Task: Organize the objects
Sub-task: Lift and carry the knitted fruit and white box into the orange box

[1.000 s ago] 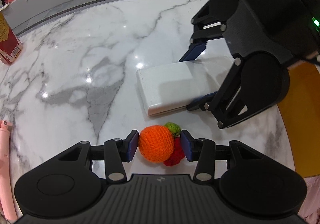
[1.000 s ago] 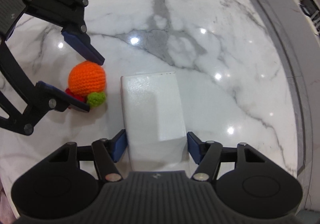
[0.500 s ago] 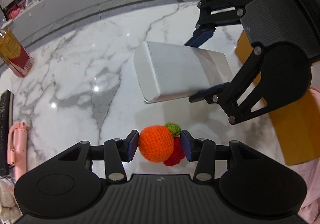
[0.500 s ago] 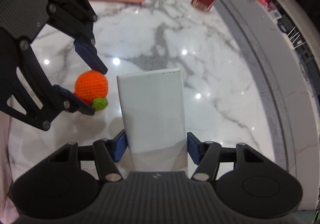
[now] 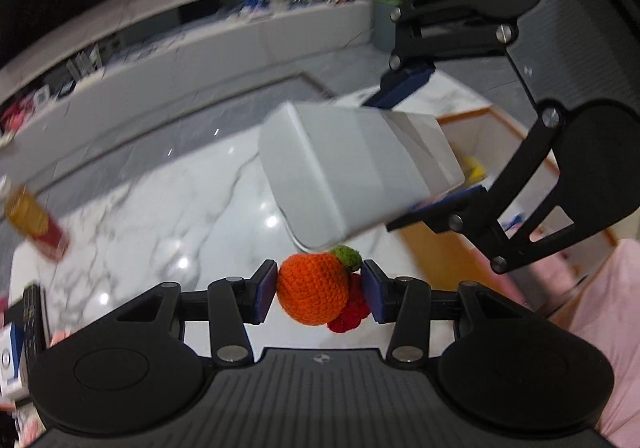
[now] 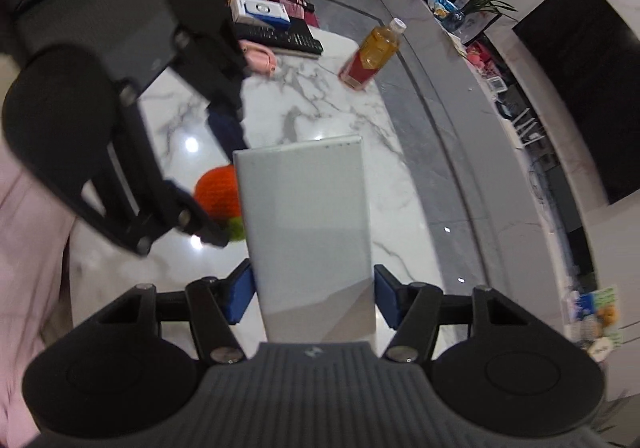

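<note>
Holding yellow thing [image 5: 474, 167]: orange-rimmed box [image 5: 468, 115] beyond white box [image 5: 352, 171].

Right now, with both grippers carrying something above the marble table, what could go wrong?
The white box is clamped only near one end by the right gripper, so it might tilt or slip. It hangs close over the crocheted orange toy in the left gripper; they could bump together.

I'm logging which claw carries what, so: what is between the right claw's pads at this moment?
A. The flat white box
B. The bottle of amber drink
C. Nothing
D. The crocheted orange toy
A: in the right wrist view the flat white box sits clamped between the blue pads of the right claw, lifted clear of the marble table; the crocheted orange toy is in the left claw.
</note>
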A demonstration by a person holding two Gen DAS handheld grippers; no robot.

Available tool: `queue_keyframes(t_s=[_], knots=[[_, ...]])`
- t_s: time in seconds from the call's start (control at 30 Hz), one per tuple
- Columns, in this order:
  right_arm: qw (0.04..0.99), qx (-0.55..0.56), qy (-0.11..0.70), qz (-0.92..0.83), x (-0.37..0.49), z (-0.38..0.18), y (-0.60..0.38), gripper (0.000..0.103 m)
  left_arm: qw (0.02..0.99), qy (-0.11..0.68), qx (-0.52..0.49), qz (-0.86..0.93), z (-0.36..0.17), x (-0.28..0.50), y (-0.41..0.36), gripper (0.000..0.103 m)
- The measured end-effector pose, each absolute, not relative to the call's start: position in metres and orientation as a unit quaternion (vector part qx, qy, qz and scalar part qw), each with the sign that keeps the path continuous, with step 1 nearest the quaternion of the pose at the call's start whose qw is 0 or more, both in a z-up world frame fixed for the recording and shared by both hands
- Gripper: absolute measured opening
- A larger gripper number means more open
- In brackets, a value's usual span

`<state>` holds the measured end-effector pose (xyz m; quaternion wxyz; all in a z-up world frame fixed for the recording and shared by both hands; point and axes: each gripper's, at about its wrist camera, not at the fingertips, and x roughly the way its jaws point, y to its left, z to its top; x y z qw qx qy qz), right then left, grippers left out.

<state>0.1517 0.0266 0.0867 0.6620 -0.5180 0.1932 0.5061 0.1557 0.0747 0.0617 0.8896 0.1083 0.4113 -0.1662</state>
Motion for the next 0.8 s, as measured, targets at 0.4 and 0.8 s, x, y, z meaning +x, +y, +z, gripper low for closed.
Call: queue_keyframes(t_s=[0.4, 0.8], knots=[[0.645, -0.567, 0.268, 0.436, 0.177, 0.049, -0.088, 0.063, 0.880, 0.388, 0.127, -0.241, 0.060, 0.179, -0.010, 0.053], [0.604, -0.547, 0.364, 0.450, 0.237, -0.028, -0.129, 0.063, 0.855, 0.415, 0.124, -0.284, 0.019, 0.229, -0.063, 0.053]])
